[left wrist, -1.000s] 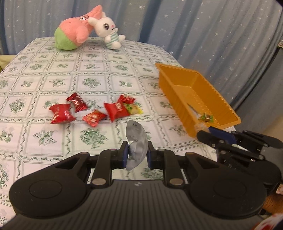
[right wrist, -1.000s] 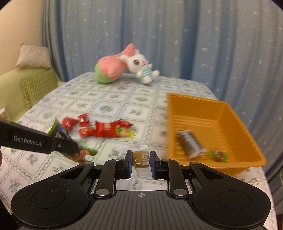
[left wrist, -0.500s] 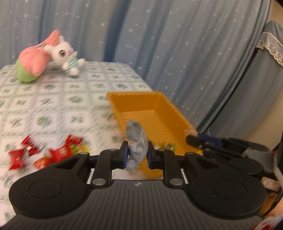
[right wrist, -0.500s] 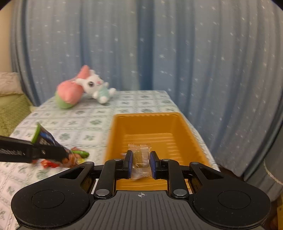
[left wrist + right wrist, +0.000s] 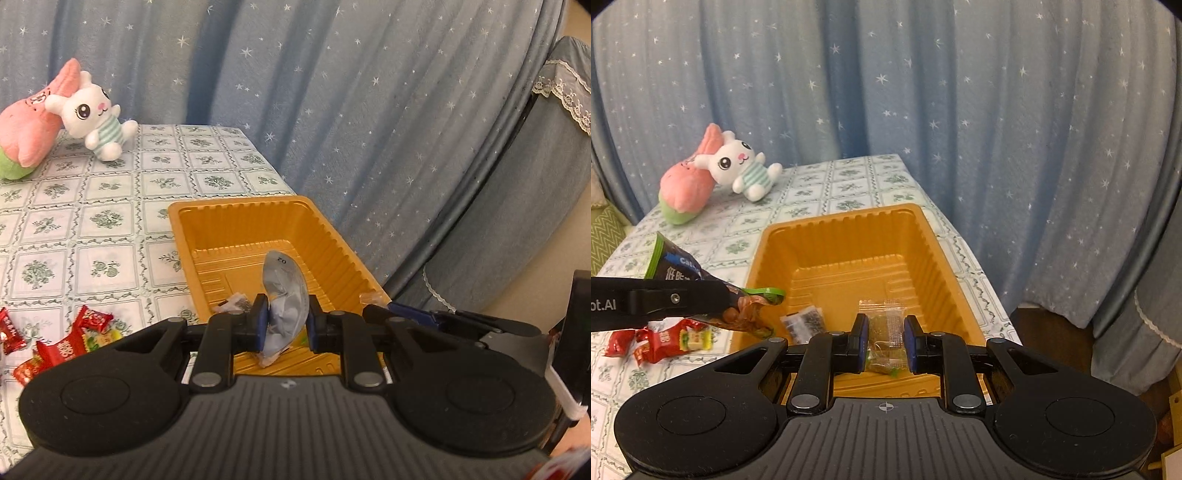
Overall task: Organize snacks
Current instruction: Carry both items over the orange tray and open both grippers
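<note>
The right gripper (image 5: 885, 339) pinches a clear packet (image 5: 884, 334) with a brown snack inside, held over the near end of the orange tray (image 5: 846, 240). A dark small packet (image 5: 805, 322) lies in the tray's near left corner. At the left, the left gripper (image 5: 738, 299) clamps a dark snack bag (image 5: 701, 280) above the tray's left rim. Red candies (image 5: 661, 341) lie on the tablecloth (image 5: 849, 177) left of the tray. A plush rabbit (image 5: 738, 166) leans on a pink plush (image 5: 687, 192) at the table's far left corner, before a starred blue curtain (image 5: 960, 92).
</note>
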The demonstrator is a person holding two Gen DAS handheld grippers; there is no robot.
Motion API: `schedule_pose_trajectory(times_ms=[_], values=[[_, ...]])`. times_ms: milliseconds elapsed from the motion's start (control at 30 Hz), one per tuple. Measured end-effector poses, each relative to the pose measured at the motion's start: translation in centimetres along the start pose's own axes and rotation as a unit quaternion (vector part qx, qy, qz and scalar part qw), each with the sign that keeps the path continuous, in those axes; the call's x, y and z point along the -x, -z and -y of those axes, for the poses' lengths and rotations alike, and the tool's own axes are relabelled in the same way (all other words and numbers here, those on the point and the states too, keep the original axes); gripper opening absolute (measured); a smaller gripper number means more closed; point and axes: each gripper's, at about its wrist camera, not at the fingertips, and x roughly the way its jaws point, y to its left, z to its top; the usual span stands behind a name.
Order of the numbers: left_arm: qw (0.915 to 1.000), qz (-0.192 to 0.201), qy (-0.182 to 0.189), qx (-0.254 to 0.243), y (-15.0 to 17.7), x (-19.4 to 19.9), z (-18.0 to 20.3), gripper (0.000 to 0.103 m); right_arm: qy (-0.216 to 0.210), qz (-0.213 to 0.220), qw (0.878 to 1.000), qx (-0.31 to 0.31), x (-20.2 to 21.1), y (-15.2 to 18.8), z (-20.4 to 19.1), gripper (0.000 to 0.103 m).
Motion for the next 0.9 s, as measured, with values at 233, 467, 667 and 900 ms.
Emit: schedule_pose_trajectory(times_ms=[233, 467, 667, 900], values=[[0.9998, 0.007, -0.017, -0.001, -0.4, -0.7, -0.1, 0.033, 0.003, -0.007, 1.0, -0.005, -0.6, -0.1, 0.3, 0.021], [0.9997, 0.006, -0.023, -0.001, 0.3, 0.6, -1.1, 0.033, 0.003, -0.011, 1.0, 0.001, -0.8, 0.0, -0.2, 0.021], [0.9994, 0.009, -0.032, 0.009, 0.8, 2.0, -2.2, 0.033, -0.001, -0.012, 1.0, 0.007, -1.0, -0.1, -0.9, 0.021], [0.9984, 0.011, -0.052, 0.02, 1.9, 3.8, -3.8, 0.033, -0.023, 0.001, 1.0, -0.007, -1.2, -0.3, -1.2, 0.027]])
